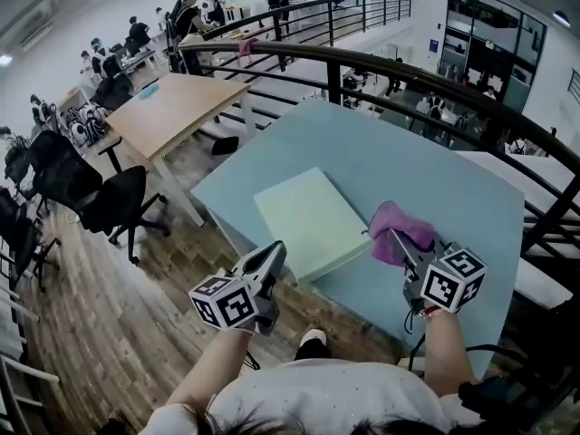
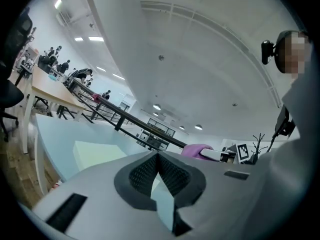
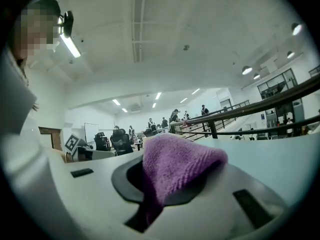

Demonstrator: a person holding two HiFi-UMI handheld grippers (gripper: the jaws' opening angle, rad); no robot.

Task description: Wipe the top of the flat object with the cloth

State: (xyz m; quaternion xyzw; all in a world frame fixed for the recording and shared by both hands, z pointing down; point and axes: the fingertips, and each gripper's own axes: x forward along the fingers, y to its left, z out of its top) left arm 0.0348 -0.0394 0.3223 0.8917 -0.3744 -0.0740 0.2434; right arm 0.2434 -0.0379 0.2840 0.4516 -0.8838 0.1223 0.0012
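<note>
Right tool (image 1: 395, 236) is clamped on the purple cloth (image 1: 399, 217), just right of the pale green flat pad (image 1: 306, 221) on the light blue counter (image 1: 426, 161). The pad lies to the cloth's left, long axis running near-right to far-left. Left tool (image 1: 275, 250) has jaws together and empty, off the pad's near-left edge. Can't tell if the cloth touches the counter.

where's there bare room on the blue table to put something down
Widest bare stretch: the table between the green slab and its far edge by the railing. Also bare right of the cloth, toward the right edge. Tight at the slab's near right corner, where the right tool holds the cloth.
</note>
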